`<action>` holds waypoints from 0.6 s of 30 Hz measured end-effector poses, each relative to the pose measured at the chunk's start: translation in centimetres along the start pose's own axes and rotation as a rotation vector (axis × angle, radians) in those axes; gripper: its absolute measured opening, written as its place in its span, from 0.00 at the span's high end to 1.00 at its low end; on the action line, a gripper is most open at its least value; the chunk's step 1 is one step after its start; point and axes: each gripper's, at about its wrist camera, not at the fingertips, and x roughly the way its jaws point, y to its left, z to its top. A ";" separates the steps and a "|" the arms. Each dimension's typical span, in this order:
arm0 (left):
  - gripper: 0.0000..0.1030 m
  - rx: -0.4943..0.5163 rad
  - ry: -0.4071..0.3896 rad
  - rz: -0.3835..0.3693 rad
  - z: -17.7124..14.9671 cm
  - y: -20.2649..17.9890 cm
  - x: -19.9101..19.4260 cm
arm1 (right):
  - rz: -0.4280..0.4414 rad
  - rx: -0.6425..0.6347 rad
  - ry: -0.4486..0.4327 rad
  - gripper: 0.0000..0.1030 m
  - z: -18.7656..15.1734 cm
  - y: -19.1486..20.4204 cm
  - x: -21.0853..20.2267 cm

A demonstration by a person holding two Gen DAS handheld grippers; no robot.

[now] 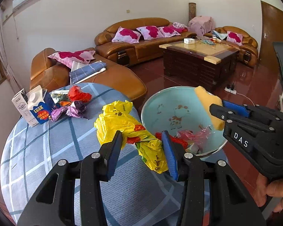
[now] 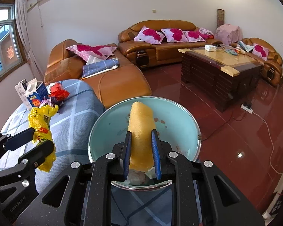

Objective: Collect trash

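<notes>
A crumpled yellow plastic bag lies on the blue checked tablecloth. My left gripper is open, its jaws on either side of the bag's near end; it also shows in the right wrist view around the bag. My right gripper is shut on a yellow sponge and holds it over a light blue basin. In the left wrist view the sponge hangs above the basin, which holds red and pink wrappers.
At the table's far left stand a white and blue milk carton and a second carton, with a red wrapper and purple foil beside them. Brown sofas, a coffee table and a power strip lie beyond.
</notes>
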 end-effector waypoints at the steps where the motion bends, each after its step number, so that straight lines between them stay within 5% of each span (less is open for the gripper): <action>1: 0.58 0.001 0.002 -0.001 -0.1 -0.1 0.1 | -0.001 0.004 0.002 0.79 0.0 -0.1 0.1; 18: 0.57 0.013 0.015 -0.057 0.9 -1.0 2.1 | -0.062 0.042 0.019 0.79 -0.1 -2.0 1.5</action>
